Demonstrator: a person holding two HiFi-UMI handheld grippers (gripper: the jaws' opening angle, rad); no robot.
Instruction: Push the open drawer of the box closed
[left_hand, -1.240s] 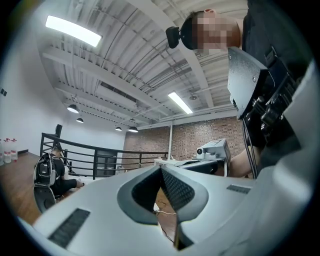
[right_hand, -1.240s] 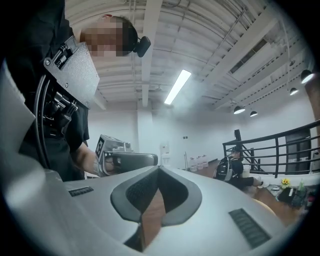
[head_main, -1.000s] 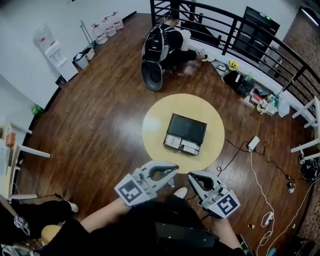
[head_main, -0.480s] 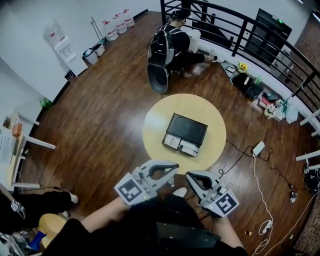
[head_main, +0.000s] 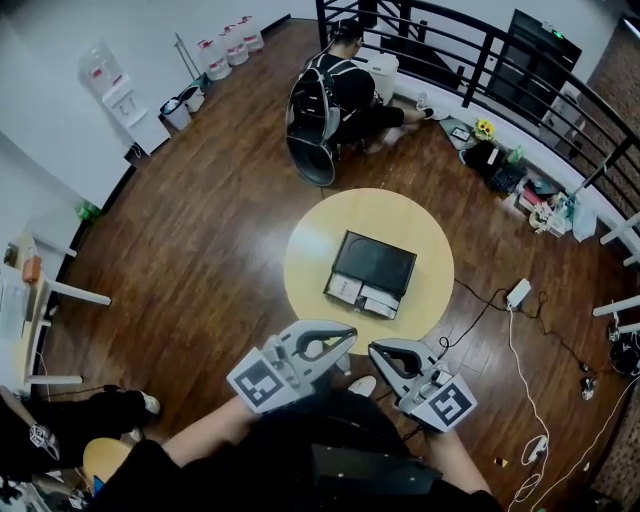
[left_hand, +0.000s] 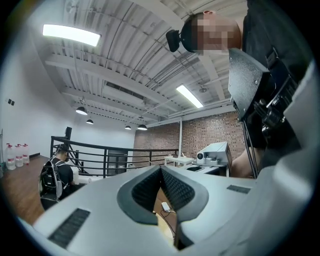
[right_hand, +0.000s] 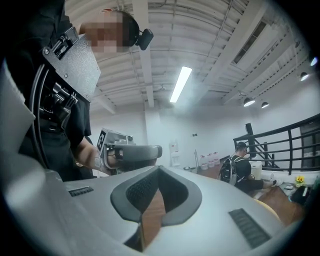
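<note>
The dark wooden floor (head_main: 200, 230) fills most of the head view, and on it stands a round pale counter (head_main: 310, 250), directly ahead of the person. Near the counter's middle lies the black box (head_main: 378, 258), set slightly askew. Its drawer (head_main: 362, 294) juts out from the side facing the person, with light-coloured contents showing in it, so it is plainly open and nothing of the task looks done yet. Both tools are held low and close to the person's body, well short of the counter's near edge and apart from the box. The left hand-held gripper (head_main: 345, 333) has its jaws pressed together at the tips with nothing between them, as its own view confirms. The right hand-held gripper (head_main: 375, 350) is likewise pressed together and empty. What is left, by my reading, is the whole job: bring one gripper forward to the drawer's front face and push it flush into the box.
</note>
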